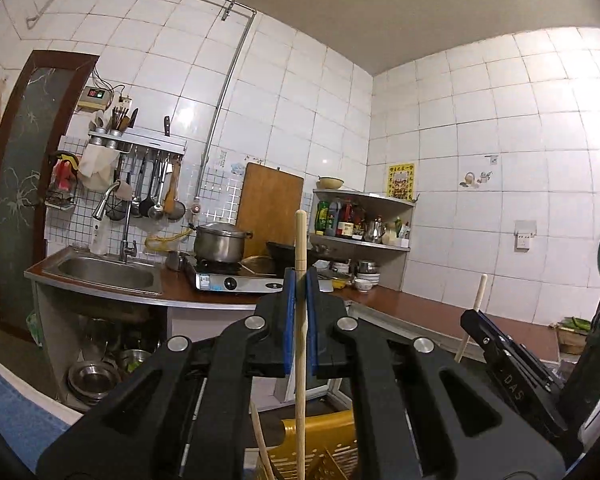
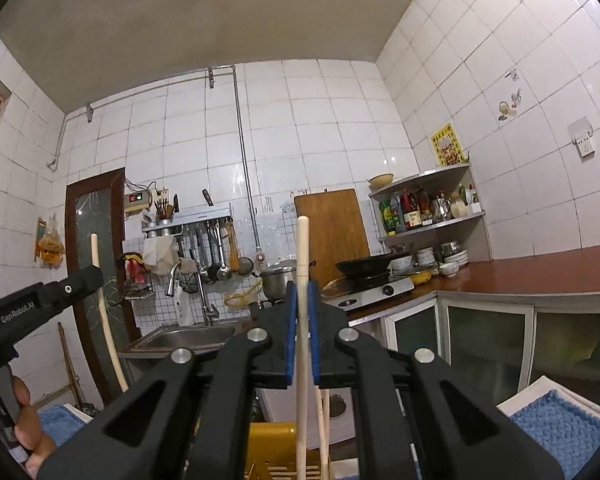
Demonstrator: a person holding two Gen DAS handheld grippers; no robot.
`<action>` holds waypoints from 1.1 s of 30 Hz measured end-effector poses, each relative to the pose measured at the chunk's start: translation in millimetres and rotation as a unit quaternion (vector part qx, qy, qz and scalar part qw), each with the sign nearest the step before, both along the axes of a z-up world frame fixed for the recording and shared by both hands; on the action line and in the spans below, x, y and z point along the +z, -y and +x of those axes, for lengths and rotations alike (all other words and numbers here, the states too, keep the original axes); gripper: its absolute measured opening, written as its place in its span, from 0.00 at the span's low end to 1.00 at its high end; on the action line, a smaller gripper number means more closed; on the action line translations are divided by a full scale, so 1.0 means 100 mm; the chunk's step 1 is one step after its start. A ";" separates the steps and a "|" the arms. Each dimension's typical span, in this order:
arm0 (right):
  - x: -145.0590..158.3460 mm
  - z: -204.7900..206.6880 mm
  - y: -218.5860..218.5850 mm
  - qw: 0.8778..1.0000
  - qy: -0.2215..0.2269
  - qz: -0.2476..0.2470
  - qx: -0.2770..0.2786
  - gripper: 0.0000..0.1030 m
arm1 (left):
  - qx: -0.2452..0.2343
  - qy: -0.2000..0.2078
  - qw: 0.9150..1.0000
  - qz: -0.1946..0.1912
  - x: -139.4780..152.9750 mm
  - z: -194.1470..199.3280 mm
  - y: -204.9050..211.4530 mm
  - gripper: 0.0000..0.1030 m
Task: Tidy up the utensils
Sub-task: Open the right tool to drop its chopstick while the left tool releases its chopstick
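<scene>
Your left gripper (image 1: 300, 280) is clamped on a pale wooden stick (image 1: 300, 240), blue pads (image 1: 289, 300) tight against it, stick upright. Your right gripper (image 2: 302, 292) pinches a second stick (image 2: 303, 248) the same way, also upright. Both sticks run down toward the yellow basket (image 2: 272, 448) below the grippers. Beyond them: sink (image 1: 104, 272), stove (image 1: 236, 278) with a steel pot (image 1: 218, 242), cutting board (image 1: 270, 204) leaning on the tiled wall, corner shelf (image 1: 364, 240) of bottles.

My home kitchen, white tiled walls (image 1: 308, 92), steel sink (image 1: 104, 272), pot (image 1: 218, 242) on my stove (image 1: 236, 280), hanging ladles (image 1: 156, 188), shelf of sauce bottles (image 1: 360, 220)
</scene>
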State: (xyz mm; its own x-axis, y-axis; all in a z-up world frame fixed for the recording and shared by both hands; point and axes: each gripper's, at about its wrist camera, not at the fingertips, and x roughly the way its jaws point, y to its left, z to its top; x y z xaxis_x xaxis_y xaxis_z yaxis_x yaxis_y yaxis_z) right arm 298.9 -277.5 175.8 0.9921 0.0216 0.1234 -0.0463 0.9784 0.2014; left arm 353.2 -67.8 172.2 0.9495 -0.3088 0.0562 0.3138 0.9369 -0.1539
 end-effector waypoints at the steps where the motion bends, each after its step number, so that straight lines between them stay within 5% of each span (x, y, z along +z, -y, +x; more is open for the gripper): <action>1: 0.00 0.01 -0.03 1.000 -0.002 -0.005 -0.001 0.06 | 0.001 -0.003 1.000 0.007 -0.03 0.03 0.03 0.04; 12: -0.23 0.26 -0.13 0.997 -0.055 -0.058 -0.011 0.06 | 0.004 -0.084 0.994 0.073 -0.54 0.44 0.29 0.04; 33: -0.64 0.54 -0.15 0.988 -0.131 -0.078 -0.004 0.06 | 0.023 -0.129 0.985 0.108 -0.94 0.67 0.24 0.05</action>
